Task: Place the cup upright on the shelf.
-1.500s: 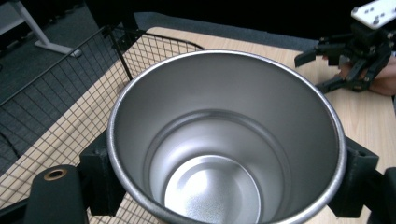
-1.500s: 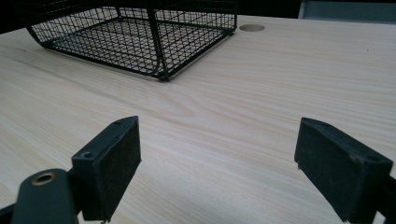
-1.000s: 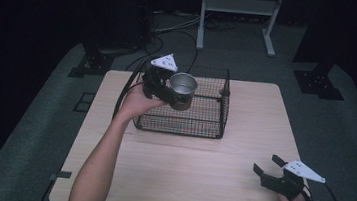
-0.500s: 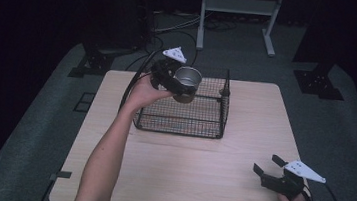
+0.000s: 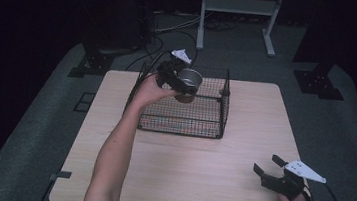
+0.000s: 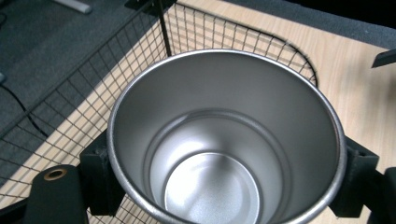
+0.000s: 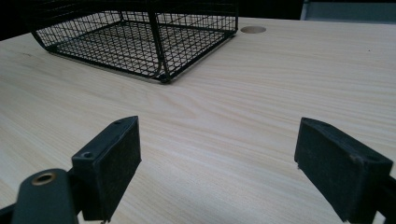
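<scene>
One steel cup (image 5: 189,83) is hanging over the wire basket (image 5: 198,128) at eleven o'clock, left gripper (image 5: 181,83) clamping its walls; likely light, rigid, slippery. Right gripper (image 5: 268,169) is sitting wide open, empty.

No writing, label, brand, number or sign can be read anywhere; the steel cup (image 6: 224,140), the wire basket (image 5: 200,118), the counter (image 5: 184,166) and both claws carry no legible marks.
</scene>
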Demonstrator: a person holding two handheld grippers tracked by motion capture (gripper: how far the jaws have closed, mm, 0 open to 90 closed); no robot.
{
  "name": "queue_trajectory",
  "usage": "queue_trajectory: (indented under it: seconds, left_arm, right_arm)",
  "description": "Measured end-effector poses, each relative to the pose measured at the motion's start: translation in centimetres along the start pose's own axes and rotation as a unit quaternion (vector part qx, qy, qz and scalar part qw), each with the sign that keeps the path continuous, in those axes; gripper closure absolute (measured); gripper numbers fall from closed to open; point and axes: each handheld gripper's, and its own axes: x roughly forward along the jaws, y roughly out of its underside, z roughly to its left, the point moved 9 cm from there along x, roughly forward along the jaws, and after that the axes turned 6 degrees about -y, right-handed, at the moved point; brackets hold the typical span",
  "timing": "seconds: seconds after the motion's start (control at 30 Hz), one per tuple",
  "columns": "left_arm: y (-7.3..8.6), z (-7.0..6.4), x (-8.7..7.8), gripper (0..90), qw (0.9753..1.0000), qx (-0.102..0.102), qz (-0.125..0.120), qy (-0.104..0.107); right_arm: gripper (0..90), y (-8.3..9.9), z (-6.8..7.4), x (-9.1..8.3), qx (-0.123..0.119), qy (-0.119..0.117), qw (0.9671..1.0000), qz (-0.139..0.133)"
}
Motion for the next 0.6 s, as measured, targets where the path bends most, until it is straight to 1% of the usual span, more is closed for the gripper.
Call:
queue_trajectory:
  seconds: [0.1,0.17,0.27,0.3,0.4,0.43,0.47,0.6]
  left_arm:
    - [0.5,0.3,0.6,17.4,1.0000,-0.004,0.008,0.000]
    - [0.8,0.5,1.0,17.4,0.9999,-0.011,0.012,-0.001]
    - [1.3,0.8,1.6,17.4,0.9996,-0.013,0.025,-0.003]
    - [1.5,0.9,1.8,17.4,0.9995,-0.017,0.027,-0.004]
    - [1.8,1.1,2.3,17.4,0.9994,-0.019,0.028,-0.007]
    - [1.9,1.1,2.6,17.4,0.9994,-0.020,0.028,-0.008]
    - [1.9,1.1,2.6,17.4,0.9994,-0.020,0.028,-0.008]
    - [2.1,1.0,3.6,17.4,0.9991,-0.019,0.036,-0.010]
  right_arm:
    - [13.8,0.0,0.0,0.0,0.000,-0.001,1.0000,0.000]
    - [13.8,0.0,0.0,0.0,0.001,-0.001,1.0000,0.000]
    - [13.8,0.0,0.0,0.0,0.000,-0.001,1.0000,0.000]
    - [13.7,0.0,0.0,0.0,0.000,-0.001,1.0000,0.000]
    - [13.7,0.0,0.0,0.0,0.001,-0.001,1.0000,0.000]
    - [13.8,0.0,0.0,0.0,0.002,-0.001,1.0000,0.000]
    - [13.8,0.0,0.0,0.0,0.002,-0.001,1.0000,0.000]
    - [13.8,0.0,0.0,0.0,0.003,-0.001,1.0000,0.000]
